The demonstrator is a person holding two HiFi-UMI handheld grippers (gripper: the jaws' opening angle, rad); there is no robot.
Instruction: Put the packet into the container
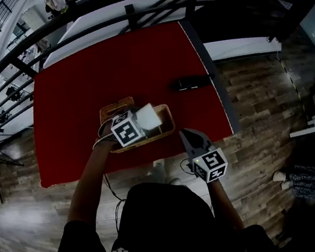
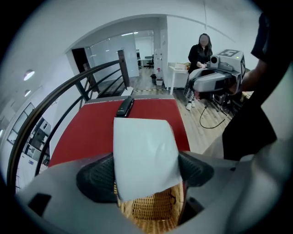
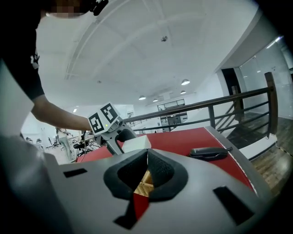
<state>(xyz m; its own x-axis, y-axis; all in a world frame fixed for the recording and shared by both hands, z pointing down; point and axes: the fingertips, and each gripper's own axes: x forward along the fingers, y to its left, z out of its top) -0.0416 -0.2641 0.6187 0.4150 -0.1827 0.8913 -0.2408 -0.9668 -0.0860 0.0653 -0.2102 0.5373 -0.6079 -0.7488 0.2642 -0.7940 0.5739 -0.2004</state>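
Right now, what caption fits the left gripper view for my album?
Left gripper holds the white packet over the wicker container on a red table.

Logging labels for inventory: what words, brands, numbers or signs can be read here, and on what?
No readable text anywhere.
Plain white packet: blank face.
Flat black device on the red tablecloth: no legible print.
Black-and-white marker cubes: square patterns only, no letters or numbers.
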